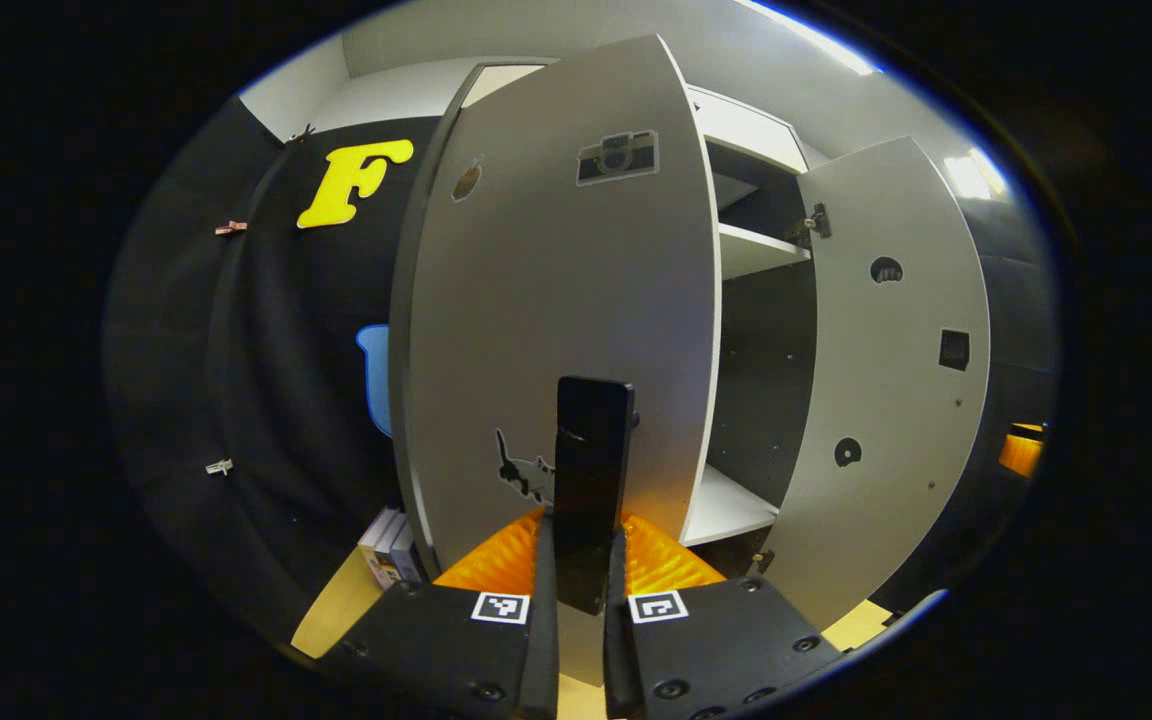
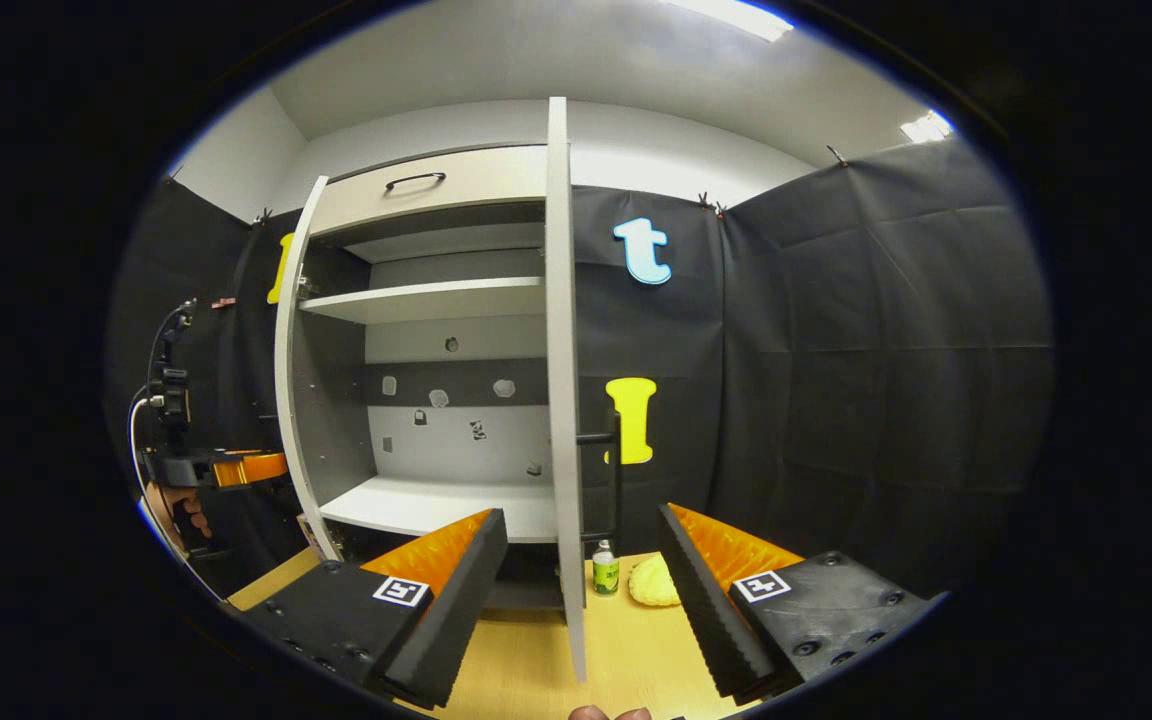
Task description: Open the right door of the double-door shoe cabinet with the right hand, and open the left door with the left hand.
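The left gripper (image 1: 581,600) is closed on the dark bar handle (image 1: 591,470) of the left door (image 1: 556,300), both fingers pressing its sides. That door stands swung wide out from the shoe cabinet (image 1: 746,250), with small stickers on its face. Beyond it the right door (image 1: 886,400) is also swung open, and white shelves show between the two doors.

The right gripper (image 2: 576,610) is spread wide and holds nothing; the edge of the right door (image 2: 561,400) stands between its fingers without touching them. The door's handle (image 2: 611,470) sits on the far side of that edge. At the foot of the door, on the wooden floor (image 2: 536,670), stand a small bottle (image 2: 605,570) and a yellow cloth (image 2: 654,582). Left of the cabinet, a hand (image 2: 186,515) holds the left gripper (image 2: 236,468).
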Tool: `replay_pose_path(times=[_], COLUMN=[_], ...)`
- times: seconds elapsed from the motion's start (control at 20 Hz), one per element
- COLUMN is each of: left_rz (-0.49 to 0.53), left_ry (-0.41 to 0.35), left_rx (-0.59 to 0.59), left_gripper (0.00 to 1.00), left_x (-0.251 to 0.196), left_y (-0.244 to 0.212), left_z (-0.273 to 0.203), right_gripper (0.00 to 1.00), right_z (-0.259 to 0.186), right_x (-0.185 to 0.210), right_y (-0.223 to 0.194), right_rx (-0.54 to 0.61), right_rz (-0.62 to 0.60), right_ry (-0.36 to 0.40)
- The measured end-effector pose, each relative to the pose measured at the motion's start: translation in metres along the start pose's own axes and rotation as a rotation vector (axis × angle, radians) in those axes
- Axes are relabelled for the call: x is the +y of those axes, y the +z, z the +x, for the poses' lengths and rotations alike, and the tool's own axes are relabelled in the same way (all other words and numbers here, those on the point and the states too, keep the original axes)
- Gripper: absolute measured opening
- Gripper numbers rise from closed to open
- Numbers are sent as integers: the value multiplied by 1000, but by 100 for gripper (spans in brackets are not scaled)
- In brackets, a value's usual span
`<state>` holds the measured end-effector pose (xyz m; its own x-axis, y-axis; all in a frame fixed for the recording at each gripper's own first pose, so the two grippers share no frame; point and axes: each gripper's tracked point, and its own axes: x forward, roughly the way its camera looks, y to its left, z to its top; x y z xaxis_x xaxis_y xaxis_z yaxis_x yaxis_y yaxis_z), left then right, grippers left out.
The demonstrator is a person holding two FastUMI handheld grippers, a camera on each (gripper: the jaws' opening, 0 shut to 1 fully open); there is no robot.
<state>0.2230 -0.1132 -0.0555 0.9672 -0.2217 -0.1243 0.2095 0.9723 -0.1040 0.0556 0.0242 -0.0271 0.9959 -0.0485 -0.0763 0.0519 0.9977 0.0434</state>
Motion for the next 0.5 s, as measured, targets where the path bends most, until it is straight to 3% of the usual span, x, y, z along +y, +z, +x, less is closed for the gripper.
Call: replay_pose_path(times=[0.5], left_rz=[8], left_ry=[7], left_rx=[-5], left_gripper=[22], left_x=[43], left_y=[-4], left_z=[-38], right_gripper=[95], right_z=[6], right_x=[62], right_y=[-3], right_rx=[-2], right_rz=[-8], right_ry=[86])
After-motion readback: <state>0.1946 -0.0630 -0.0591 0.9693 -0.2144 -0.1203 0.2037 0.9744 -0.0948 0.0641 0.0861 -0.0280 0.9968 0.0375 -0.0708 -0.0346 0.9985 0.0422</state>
